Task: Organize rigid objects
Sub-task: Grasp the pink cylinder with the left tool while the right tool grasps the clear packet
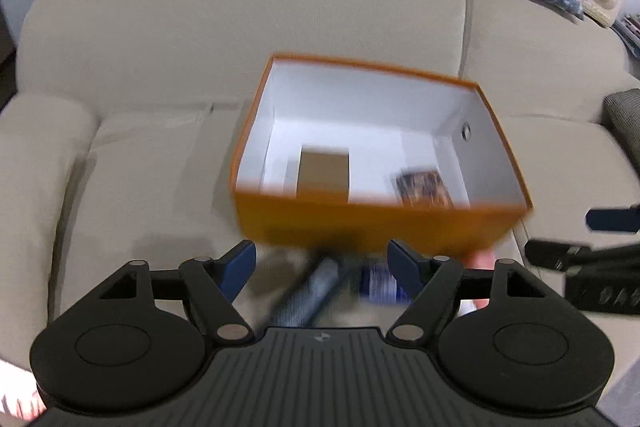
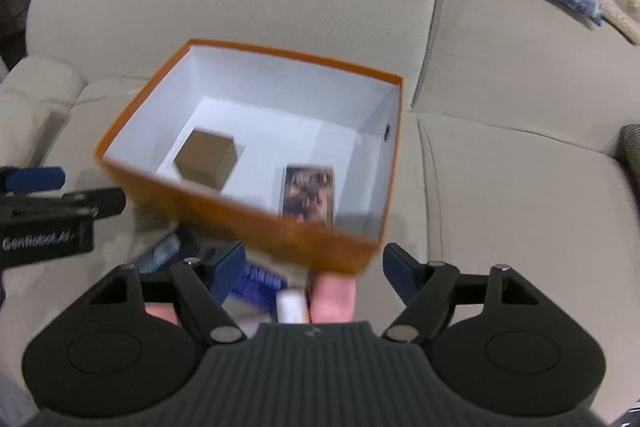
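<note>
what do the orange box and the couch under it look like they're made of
The orange box looks like thin cardboard: matte orange outside, plain white inside, with straight, sharply folded walls. The couch appears to be upholstered in beige woven fabric, matte, with a fine ribbed texture and soft seams between its cushions. Motion blur leaves finer surface detail uncertain.

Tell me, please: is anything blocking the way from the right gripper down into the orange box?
Nothing visible does. The orange box is open-topped, with no lid. The right gripper is open and empty. Inside, only a brown cube and a picture card box lie, with bare floor around them.
</note>
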`<state>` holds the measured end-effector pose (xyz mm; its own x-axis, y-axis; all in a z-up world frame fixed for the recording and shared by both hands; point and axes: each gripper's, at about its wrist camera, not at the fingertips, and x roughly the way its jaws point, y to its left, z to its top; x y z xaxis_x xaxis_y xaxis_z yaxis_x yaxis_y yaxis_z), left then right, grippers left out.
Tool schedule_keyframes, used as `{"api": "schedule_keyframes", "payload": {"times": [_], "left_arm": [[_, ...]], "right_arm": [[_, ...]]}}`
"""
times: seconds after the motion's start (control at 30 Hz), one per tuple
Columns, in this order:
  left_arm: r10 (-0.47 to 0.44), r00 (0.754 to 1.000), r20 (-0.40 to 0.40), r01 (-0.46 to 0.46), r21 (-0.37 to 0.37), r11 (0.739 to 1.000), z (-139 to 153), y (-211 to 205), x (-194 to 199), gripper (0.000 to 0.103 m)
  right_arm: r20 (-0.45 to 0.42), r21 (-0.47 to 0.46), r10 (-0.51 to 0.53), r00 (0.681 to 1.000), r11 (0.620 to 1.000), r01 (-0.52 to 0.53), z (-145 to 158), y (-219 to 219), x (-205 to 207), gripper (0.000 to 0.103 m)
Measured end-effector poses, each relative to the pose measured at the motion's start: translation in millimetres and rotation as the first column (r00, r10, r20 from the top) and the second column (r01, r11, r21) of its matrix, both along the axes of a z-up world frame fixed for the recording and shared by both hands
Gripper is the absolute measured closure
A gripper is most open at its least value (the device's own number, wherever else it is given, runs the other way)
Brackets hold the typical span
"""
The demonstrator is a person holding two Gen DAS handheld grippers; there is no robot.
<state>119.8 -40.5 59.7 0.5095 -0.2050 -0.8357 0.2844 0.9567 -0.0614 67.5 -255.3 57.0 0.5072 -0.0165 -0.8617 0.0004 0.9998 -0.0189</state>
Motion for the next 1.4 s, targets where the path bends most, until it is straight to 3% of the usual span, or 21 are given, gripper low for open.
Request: {"api": "schedule_keyframes", "payload": {"times": [0.13, 0.33, 0.47, 0.7, 1.13, 1.23, 1.3, 1.4], "left_arm": [[0.006, 1.0, -0.023, -0.007, -0.028, 1.0, -12, 18, -42, 0.015], [0.076, 0.991, -0.11, -0.086, -0.09, 0.992, -47, 35, -72, 0.015], [0.142, 0.975, -0.17, -0.163, -0.115, 0.98, -67, 35, -69, 0.016], [0.186, 0.963, -0.195, -0.212, -0.121, 0.97, -95, 24, -58, 0.016], [0.271, 0.911, -0.31, -0.326, -0.143, 0.934, -140, 18, -34, 0.027], [0.271, 0.916, -0.295, -0.32, -0.135, 0.938, -144, 14, -35, 0.029], [0.253, 0.927, -0.278, -0.3, -0.142, 0.943, -142, 12, -36, 0.04], [0.246, 0.927, -0.285, -0.29, -0.125, 0.949, -141, 14, -38, 0.04]], "right_arm": [[-0.004, -0.015, 0.025, 1.0, 1.0, -0.025, 0, 6, -41, 0.02], [-0.032, 0.011, 0.045, 0.998, 0.999, -0.045, -20, 9, -72, 0.02], [-0.052, 0.008, 0.068, 0.996, 0.998, -0.068, -29, 10, -79, 0.019], [-0.054, 0.025, 0.048, 0.997, 0.999, -0.047, -34, -1, -81, 0.016], [-0.099, 0.024, 0.081, 0.992, 0.997, -0.079, -54, 6, -72, 0.012], [-0.11, 0.02, 0.088, 0.99, 0.996, -0.086, -58, 11, -69, 0.012], [-0.118, 0.019, 0.096, 0.988, 0.995, -0.094, -61, 15, -68, 0.012], [-0.132, 0.017, 0.121, 0.984, 0.993, -0.119, -66, 23, -66, 0.012]]}}
